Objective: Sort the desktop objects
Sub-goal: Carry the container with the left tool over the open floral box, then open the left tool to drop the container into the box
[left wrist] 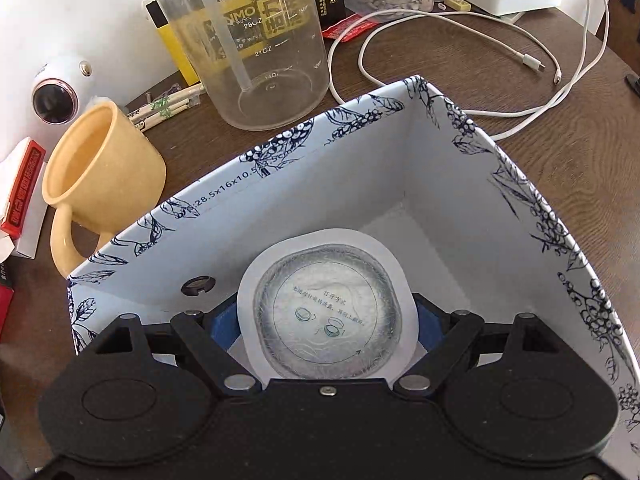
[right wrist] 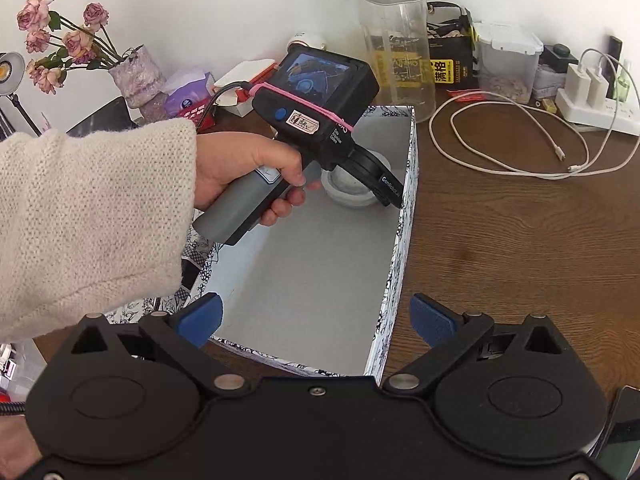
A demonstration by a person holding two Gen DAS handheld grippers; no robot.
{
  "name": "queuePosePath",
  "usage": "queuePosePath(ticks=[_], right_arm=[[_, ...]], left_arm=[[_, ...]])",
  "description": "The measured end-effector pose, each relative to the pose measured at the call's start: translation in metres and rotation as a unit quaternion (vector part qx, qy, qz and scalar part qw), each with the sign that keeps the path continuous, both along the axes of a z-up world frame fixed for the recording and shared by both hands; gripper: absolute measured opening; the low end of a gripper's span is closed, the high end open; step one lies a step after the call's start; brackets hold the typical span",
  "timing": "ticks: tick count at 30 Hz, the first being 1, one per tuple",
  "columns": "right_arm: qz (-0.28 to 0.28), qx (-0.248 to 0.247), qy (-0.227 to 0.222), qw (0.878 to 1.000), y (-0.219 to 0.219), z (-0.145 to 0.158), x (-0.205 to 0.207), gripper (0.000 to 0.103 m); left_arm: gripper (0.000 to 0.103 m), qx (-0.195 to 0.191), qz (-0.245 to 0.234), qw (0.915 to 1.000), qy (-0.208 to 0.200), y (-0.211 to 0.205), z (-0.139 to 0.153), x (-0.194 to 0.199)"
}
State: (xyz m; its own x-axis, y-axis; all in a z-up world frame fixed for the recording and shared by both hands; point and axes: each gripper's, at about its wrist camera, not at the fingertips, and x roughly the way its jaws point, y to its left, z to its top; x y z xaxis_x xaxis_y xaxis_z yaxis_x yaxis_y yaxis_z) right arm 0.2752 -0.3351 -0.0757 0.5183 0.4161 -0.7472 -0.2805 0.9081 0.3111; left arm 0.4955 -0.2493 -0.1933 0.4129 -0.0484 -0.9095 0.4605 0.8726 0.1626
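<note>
A person's left hand (right wrist: 248, 172), in a cream knit sleeve (right wrist: 88, 224), lowers the left tool (left wrist: 327, 320) into a floral box (left wrist: 528, 208) on a wooden table (left wrist: 560, 100), its blue pads (left wrist: 224, 324) closed against a round clear case (left wrist: 327, 316) with a white rim. The left wrist view shows the case close up, printed with small text and two line drawings too fine to read, and low inside the box near one corner; whether it touches the floor of the box cannot be told. To the left of the box stand a red-and-white packet (left wrist: 22, 196), cut off by the edge, a yellow mug (left wrist: 100, 176) touching the box wall, and a clear measuring jug (left wrist: 260, 40) behind it. A white cable (left wrist: 460, 80) loops on the table to the right.

The right wrist view shows what the other cannot: dried roses (right wrist: 60, 40) in a vase at far left, the hand round the grey handle, the tool's small rear screen, and the box's bare grey floor. Here the case is mostly hidden under the left tool. The right tool (right wrist: 316, 320) hangs wide and empty above the near corner of the box, one pad (right wrist: 204, 316) over the inside, the other over the table. Right of the box lie the cable and a power strip (right wrist: 592, 108) with chargers; a dark object at the bottom right is cut off.
</note>
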Motion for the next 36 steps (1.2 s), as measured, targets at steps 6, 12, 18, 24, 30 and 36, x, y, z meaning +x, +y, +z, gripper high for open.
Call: queuePosePath(ticks=[6,12,18,24,30,36], right_arm=[[-0.002,0.005,0.011,1.0,-0.003,-0.01,-0.001,0.101],[-0.007,0.003,0.009,1.0,-0.005,-0.011,-0.003,0.101],[-0.004,0.003,0.008,1.0,-0.008,-0.012,-0.003,0.101],[-0.005,-0.005,0.0,1.0,-0.004,-0.009,-0.009,0.101],[-0.006,-0.027,-0.031,0.999,0.005,0.012,-0.035,0.101],[0.01,-0.048,-0.056,0.997,0.021,0.026,-0.072,0.101]], left_arm=[[0.084,-0.001,0.002,1.0,0.001,-0.002,0.0,0.002],[0.084,0.002,0.007,0.9999,0.009,-0.004,0.001,0.004],[0.085,0.002,0.026,0.9997,0.004,0.001,0.013,-0.002],[0.089,-0.014,0.021,0.9994,-0.022,0.006,0.042,-0.014],[0.094,-0.073,0.018,0.9958,-0.053,0.025,0.094,-0.046],[0.095,-0.108,-0.012,0.9892,-0.098,0.062,0.154,-0.121]])
